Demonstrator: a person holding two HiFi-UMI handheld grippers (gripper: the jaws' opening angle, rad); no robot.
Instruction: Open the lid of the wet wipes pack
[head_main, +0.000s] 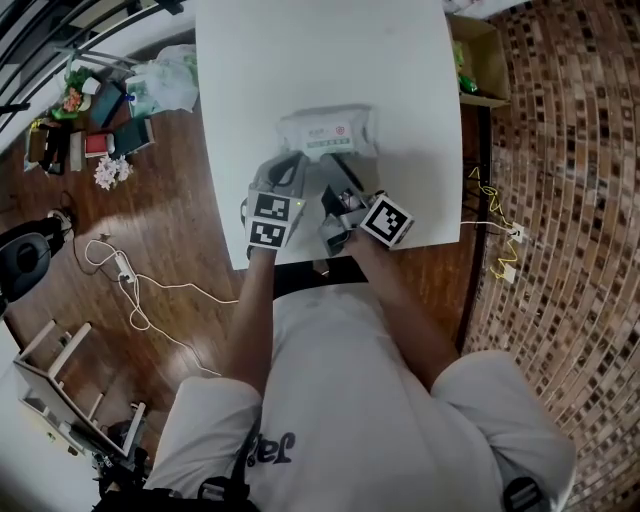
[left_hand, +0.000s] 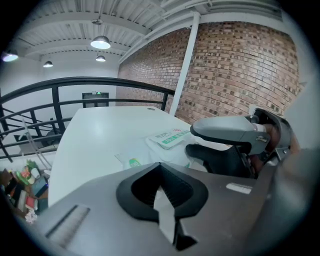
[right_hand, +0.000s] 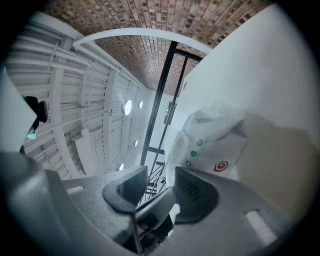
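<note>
Head view: wipes pack (head_main: 327, 132) beyond right gripper (head_main: 338, 180)

place: industrial loft | evidence: brick wall (left_hand: 240, 65); black railing (left_hand: 75, 82); pendant lamps (left_hand: 100, 42); wood floor (head_main: 190, 170)

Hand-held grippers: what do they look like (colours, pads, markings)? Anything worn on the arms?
The left hand-held gripper and the right hand-held gripper have smooth grey moulded bodies, and their jaws carry black ribbed pads. Each bears a cube with black-and-white square markers. No cables show on either. The person wears a light T-shirt, and the forearms are uncovered.
</note>
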